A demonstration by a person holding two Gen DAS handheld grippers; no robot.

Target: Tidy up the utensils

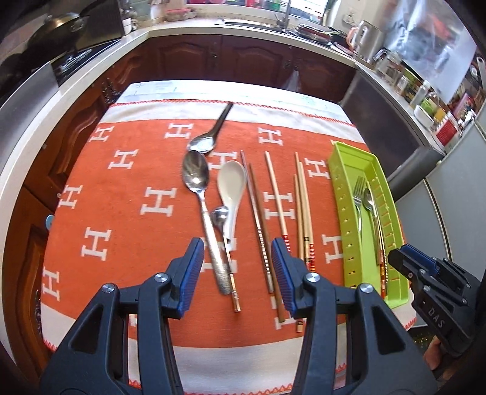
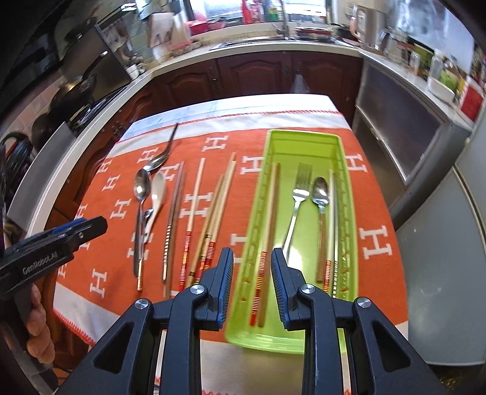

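Observation:
A green tray [image 2: 300,138] lies on the right of the orange cloth and also shows in the left wrist view [image 1: 343,170]. It holds a fork [image 2: 299,194], a spoon [image 2: 321,194] and chopsticks [image 2: 267,212]. My right gripper [image 2: 252,267] is open above the tray's near end, with a chopstick lying in the tray between its fingers. My left gripper [image 1: 237,258] is open and empty above loose utensils: a large steel spoon [image 1: 196,179], a white ceramic spoon [image 1: 231,185], a small spoon [image 1: 220,214], a dark-handled spoon [image 1: 209,138] and several chopsticks [image 1: 275,188].
The orange cloth [image 1: 127,188] covers a small table. Wooden cabinets [image 1: 218,57] and a counter with a sink lie beyond. A stove with pans [image 1: 60,27] stands at the left, and jars [image 1: 419,88] line the right counter.

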